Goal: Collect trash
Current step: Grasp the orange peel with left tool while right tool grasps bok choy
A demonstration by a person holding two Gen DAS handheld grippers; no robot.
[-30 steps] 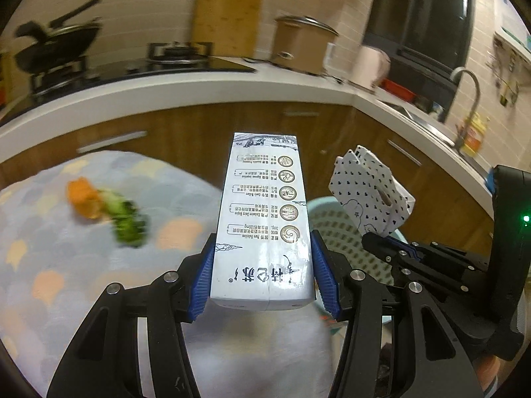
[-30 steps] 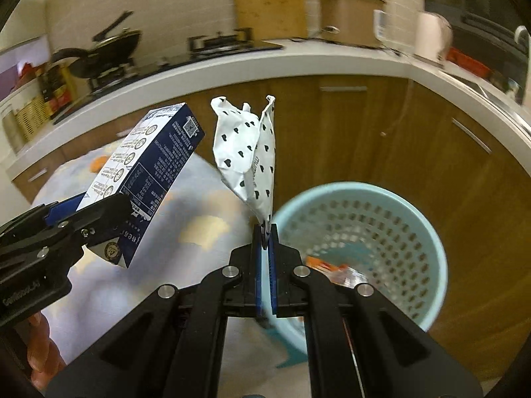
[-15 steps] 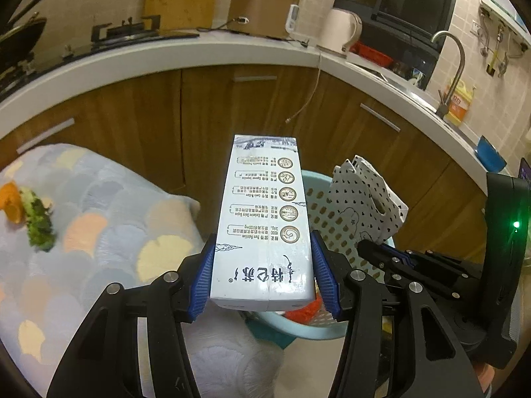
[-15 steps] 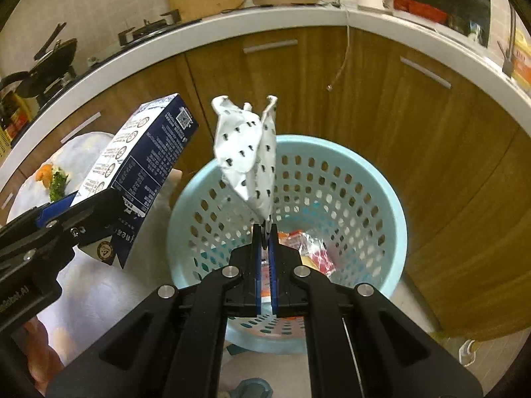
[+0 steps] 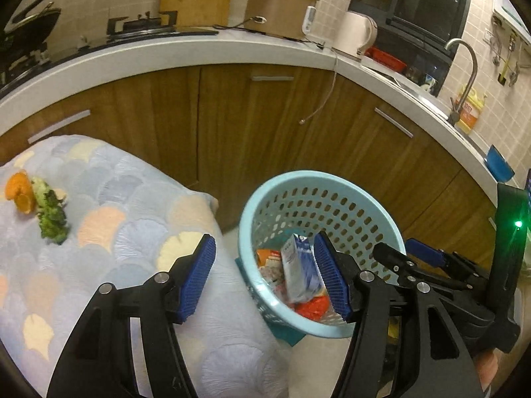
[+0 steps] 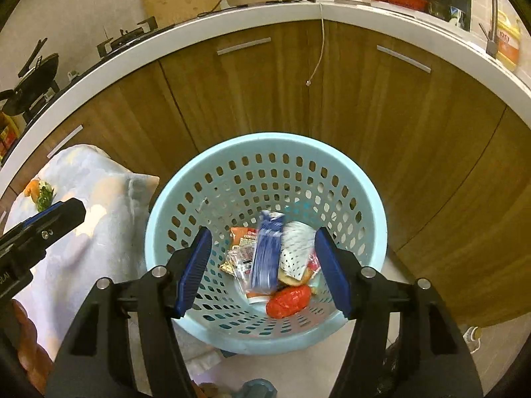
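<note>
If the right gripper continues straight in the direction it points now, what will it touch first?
Probably the blue carton lying on the trash inside the basket; the open right gripper points straight into it, though depth is unclear.

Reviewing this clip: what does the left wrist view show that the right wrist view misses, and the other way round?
Only the left wrist view shows the sink faucet, the blue bowl on the counter and the right gripper's green light. Only the right wrist view shows the white dotted bag and the red crumpled wrapper fully inside the basket. Both show the light blue basket, the milk carton lying in it, the orange peel and greens on the patterned cloth, and open, empty fingers.
</note>
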